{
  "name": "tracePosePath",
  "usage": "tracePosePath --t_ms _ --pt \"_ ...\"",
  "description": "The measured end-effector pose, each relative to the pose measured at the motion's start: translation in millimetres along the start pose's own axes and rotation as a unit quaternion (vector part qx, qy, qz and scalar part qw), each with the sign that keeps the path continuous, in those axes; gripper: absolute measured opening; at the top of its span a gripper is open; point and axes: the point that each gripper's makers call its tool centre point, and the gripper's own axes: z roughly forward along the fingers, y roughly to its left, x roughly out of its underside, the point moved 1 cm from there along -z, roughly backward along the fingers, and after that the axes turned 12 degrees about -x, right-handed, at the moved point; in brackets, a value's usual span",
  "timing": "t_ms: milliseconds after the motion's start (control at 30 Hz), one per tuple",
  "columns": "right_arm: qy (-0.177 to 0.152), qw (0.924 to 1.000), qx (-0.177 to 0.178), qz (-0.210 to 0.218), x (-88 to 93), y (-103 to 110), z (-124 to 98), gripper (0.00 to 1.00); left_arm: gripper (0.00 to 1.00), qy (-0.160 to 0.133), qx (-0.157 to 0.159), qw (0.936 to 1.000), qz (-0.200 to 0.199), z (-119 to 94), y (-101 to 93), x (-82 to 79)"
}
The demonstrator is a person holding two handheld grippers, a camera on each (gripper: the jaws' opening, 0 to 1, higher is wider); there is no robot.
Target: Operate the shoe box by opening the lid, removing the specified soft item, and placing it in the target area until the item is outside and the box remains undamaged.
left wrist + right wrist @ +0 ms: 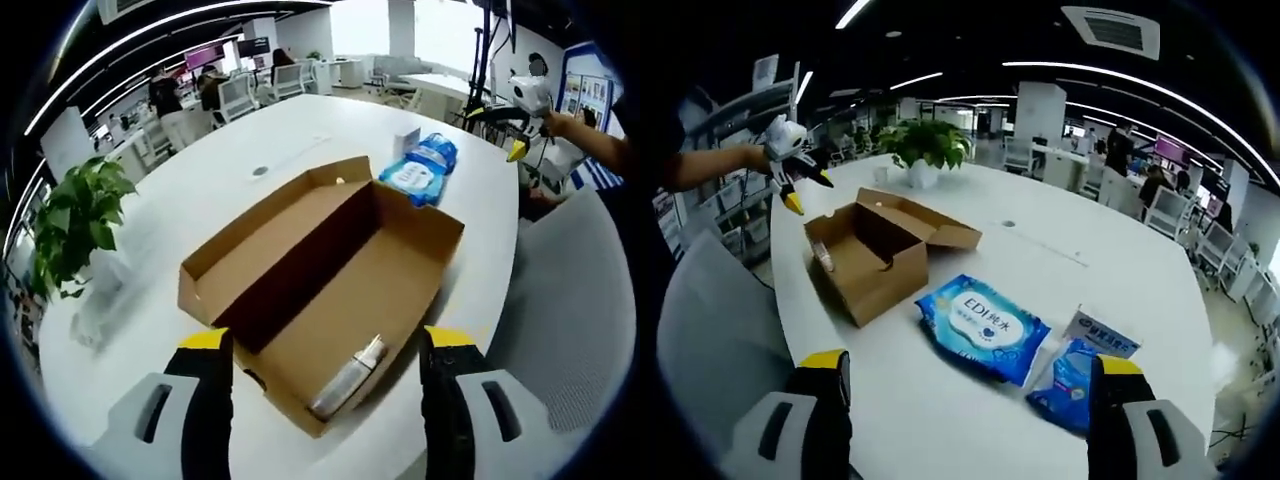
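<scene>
The cardboard shoe box [330,270] lies open on the white table, its lid [270,235] folded back to one side. A small clear bottle [350,383] lies in the near corner of the box. Beyond the box a blue soft wipes pack [420,170] rests on the table. My left gripper [327,342] hovers open above the box's near end, holding nothing. In the right gripper view the wipes pack [980,325] lies just ahead of my open right gripper [970,362], with the box [875,250] farther left. The left gripper [790,165] hangs over the box.
A second blue pack [1065,378] and a small white carton [1102,335] lie right of the wipes. A potted plant [925,145] stands behind the box. A grey chair back [570,300] is at the table's edge. People sit at desks in the background.
</scene>
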Motion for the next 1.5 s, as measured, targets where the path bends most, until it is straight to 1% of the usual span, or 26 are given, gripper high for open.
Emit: tracePosePath --t_ms 100,200,300,367,533,633,733,867,967,1100,1233,1300,1500 --pt "0.000 1.0000 0.007 -0.003 2.0 5.8 -1.0 1.00 0.77 0.010 0.004 0.9999 0.012 5.1 3.0 -1.0" --pt "-0.006 0.9999 0.010 -0.005 0.5 12.1 -2.3 1.00 0.75 0.016 0.008 0.9995 0.024 9.7 4.5 -2.4" --pt "-0.004 0.9999 0.010 -0.010 1.2 21.8 -2.9 1.00 0.73 0.023 0.013 0.9990 0.037 15.1 5.0 -2.3" --pt "-0.002 0.9999 0.010 -0.012 2.2 26.8 -3.4 1.00 0.72 0.031 0.017 0.9982 0.049 19.5 4.6 -0.8" --pt "-0.011 0.9999 0.007 -0.003 2.0 41.6 -7.0 1.00 0.72 0.047 0.030 0.9959 0.070 29.7 2.7 3.0" --pt "-0.014 0.9999 0.008 -0.002 0.8 46.1 -9.3 1.00 0.72 0.059 0.036 0.9939 0.086 34.9 2.5 6.4" --pt "-0.018 0.9998 0.008 0.000 -1.3 49.5 -11.3 1.00 0.73 0.073 0.046 0.9911 0.101 41.3 2.0 11.5" --pt "-0.013 0.9999 0.009 -0.004 -1.4 50.9 -13.2 1.00 0.74 0.088 0.053 0.9869 0.124 47.7 3.3 16.5" --pt "-0.012 0.9999 0.007 -0.006 -2.0 53.2 -14.5 1.00 0.73 0.097 0.055 0.9837 0.141 52.0 6.3 19.6" --pt "-0.009 0.9999 0.005 -0.011 -2.4 55.3 -13.9 1.00 0.71 0.110 0.066 0.9788 0.159 57.2 7.5 25.2" --pt "-0.007 0.9999 0.004 -0.009 -0.6 55.6 -13.1 1.00 0.72 0.124 0.081 0.9731 0.177 62.6 6.1 31.9" --pt "-0.006 1.0000 0.002 -0.008 -0.1 57.0 -12.5 1.00 0.73 0.128 0.086 0.9712 0.182 64.8 5.3 33.3" --pt "-0.002 1.0000 -0.002 -0.003 4.1 59.0 -11.6 1.00 0.72 0.145 0.112 0.9621 0.202 73.4 -0.5 39.2"
